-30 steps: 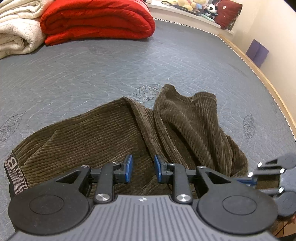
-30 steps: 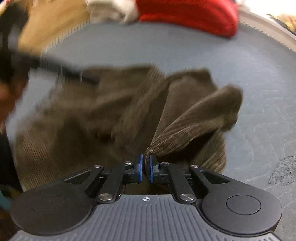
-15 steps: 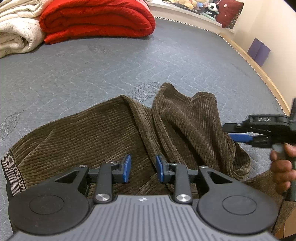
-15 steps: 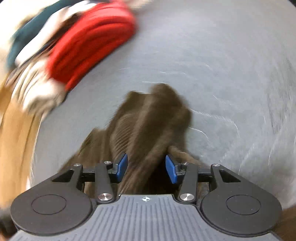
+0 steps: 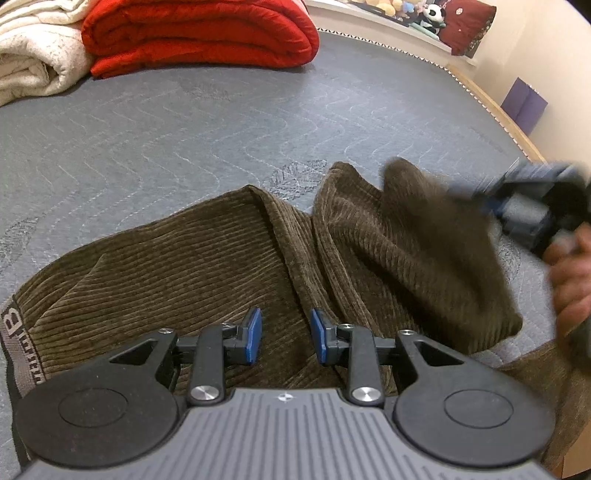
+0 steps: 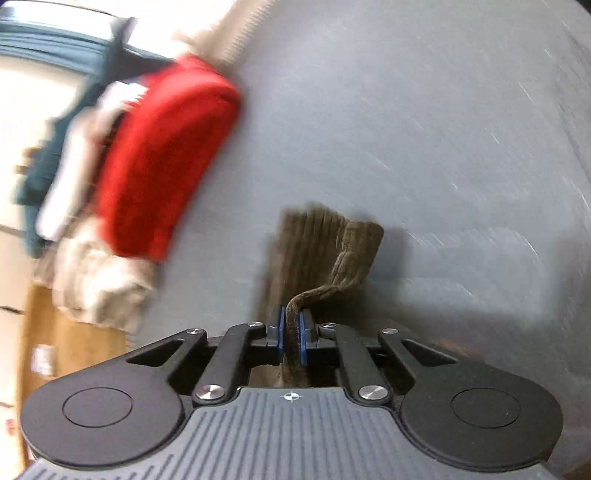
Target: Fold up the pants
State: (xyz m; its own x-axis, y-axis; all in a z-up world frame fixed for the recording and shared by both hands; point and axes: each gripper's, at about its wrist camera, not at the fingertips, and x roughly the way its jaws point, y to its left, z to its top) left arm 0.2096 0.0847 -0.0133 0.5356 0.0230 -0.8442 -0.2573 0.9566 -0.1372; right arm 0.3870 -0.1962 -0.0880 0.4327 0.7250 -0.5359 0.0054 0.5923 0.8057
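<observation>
At the far left of my left-hand view, the grey lettered waistband of the dark brown ribbed corduroy pants lies on the grey quilted mattress, with a cream fleece blanket and a folded red quilt stacked well beyond it. The pants spread rightward across the mattress in rumpled folds. My left gripper hovers over the middle of the cloth, its blue pads standing apart with nothing pinched between them. Further right, one leg end is lifted off the surface toward my right gripper, which is blurred there, so I think the cloth hangs from its tip but cannot be sure from that side. My right hand shows at the edge. From the right wrist view it is plain: my right gripper's pads are clamped together on a thin fold of the corduroy hem, raised above the mattress.
</observation>
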